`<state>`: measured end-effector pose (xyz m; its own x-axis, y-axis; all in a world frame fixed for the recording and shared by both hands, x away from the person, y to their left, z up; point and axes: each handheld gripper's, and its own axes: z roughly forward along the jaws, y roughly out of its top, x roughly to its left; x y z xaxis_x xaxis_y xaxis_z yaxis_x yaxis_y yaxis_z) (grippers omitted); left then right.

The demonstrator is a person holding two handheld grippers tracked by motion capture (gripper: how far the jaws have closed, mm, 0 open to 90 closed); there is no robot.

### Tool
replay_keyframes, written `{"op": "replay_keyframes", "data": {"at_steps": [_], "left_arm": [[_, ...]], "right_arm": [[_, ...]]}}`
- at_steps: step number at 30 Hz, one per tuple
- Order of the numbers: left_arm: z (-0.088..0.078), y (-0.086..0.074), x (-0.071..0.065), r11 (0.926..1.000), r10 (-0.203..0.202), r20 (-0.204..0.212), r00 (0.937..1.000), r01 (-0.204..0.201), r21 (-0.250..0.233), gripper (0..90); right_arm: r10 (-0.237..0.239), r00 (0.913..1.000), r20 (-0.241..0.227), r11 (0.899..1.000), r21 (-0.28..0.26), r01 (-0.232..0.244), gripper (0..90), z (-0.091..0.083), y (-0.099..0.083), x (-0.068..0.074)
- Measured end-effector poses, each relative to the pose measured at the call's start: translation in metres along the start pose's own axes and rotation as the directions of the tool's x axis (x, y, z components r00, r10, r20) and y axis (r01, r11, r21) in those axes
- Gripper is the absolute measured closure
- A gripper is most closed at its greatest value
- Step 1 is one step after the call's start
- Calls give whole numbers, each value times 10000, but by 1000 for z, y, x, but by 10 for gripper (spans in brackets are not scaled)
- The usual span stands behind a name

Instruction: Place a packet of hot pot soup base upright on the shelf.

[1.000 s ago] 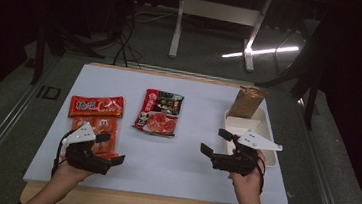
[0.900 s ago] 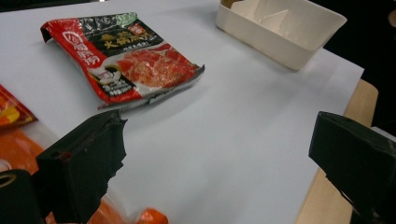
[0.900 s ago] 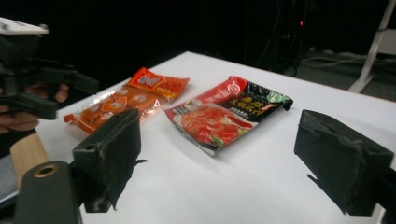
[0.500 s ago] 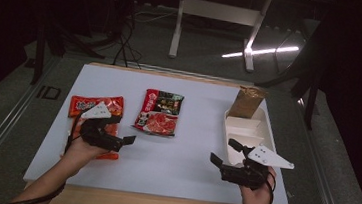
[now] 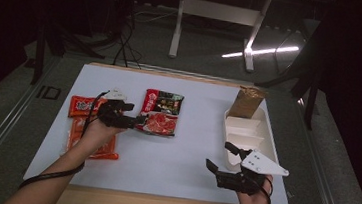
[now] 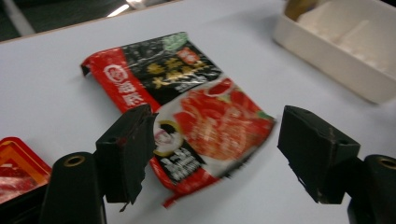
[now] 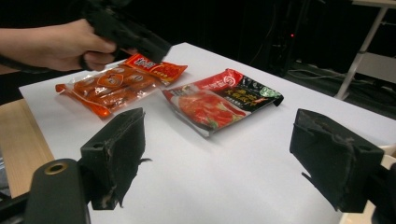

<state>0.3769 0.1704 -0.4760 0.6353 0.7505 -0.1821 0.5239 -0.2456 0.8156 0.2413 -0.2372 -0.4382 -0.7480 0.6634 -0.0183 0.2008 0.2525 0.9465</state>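
Over on the left, the orange sausage pack is lying flat on the white desk, partly under the person's left forearm. Just beside it, the left hand-held gripper is reaching toward the red and black hotpot pouch, which is lying flat near the middle of the desk. In the left gripper view the jaws have just been closing, yet they are still standing apart, with the near end of the pouch lying in the gap and neither pad pressing on it.

The risk, as I am judging it, is in that flat, glossy pouch. The jaws are coming in along the desk rather than from above, so they may slide over the film, push the pouch further off toward the white tray, or pinch only a thin corner that slips out on the lift. The forearm is also hanging over the sausage pack and could drag it along.

Further right, the brown bag is standing upright at the tray's far end. The right hand-held gripper is hovering just beside the tray's near end, jaws wide and empty; a careless swing there could knock the tray.
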Motion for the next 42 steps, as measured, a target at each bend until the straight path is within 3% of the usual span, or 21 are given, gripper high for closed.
{"op": "replay_keyframes", "data": {"at_steps": [1, 3, 6, 10, 12, 23, 28, 34, 35, 39, 42], "left_arm": [[9, 2, 5, 9997, -248, -367, 9990, 245, -79, 393], [16, 3, 9, 9988, -489, -451, 9978, 489, -31, 404], [29, 5, 14, 9985, -411, -781, 9961, 438, 322, 410], [46, 8, 25, 9940, -690, -1251, 9897, 789, 758, 424], [52, 9, 31, 9918, -929, -1250, 9878, 1028, 754, 427], [88, 13, 49, 9798, -1048, -1733, 9793, 1315, 1509, 426], [98, 11, 57, 9726, -1344, -1808, 9743, 1646, 1640, 440], [106, 10, 57, 9719, -1249, -1864, 9745, 1580, 1746, 473], [107, 9, 57, 9698, -1448, -1769, 9735, 1751, 1698, 495], [109, 11, 54, 9666, -1251, -1602, 9791, 1567, 2030, 618], [113, 14, 53, 9486, -1733, -1593, 9719, 2081, 2382, 676]], "right_arm": [[16, 10000, -56, 10000, 14, -16, 182, 0, -1, -1], [-44, 10000, 6, 10000, 73, 44, 182, 1, -2, -1], [32, 10000, -47, 10000, 88, -31, 182, 1, -3, -2], [-22, 10000, -64, 9999, 140, 23, 182, 1, -4, -1], [-73, 9999, -98, 9998, 164, 75, 182, 2, -5, -1], [-13, 9997, -254, 9995, 331, 22, 181, 5, -8, -2], [15, 9996, -285, 9994, 349, -5, 182, 5, -8, -3], [45, 9996, -284, 9991, 424, -33, 182, 6, -10, -5], [82, 9995, -298, 9991, 427, -69, 182, 6, -10, -5], [96, 9994, -318, 9990, 431, -82, 182, 6, -10, -4], [142, 9993, -352, 9990, 439, -127, 181, 7, -10, -4]]}}
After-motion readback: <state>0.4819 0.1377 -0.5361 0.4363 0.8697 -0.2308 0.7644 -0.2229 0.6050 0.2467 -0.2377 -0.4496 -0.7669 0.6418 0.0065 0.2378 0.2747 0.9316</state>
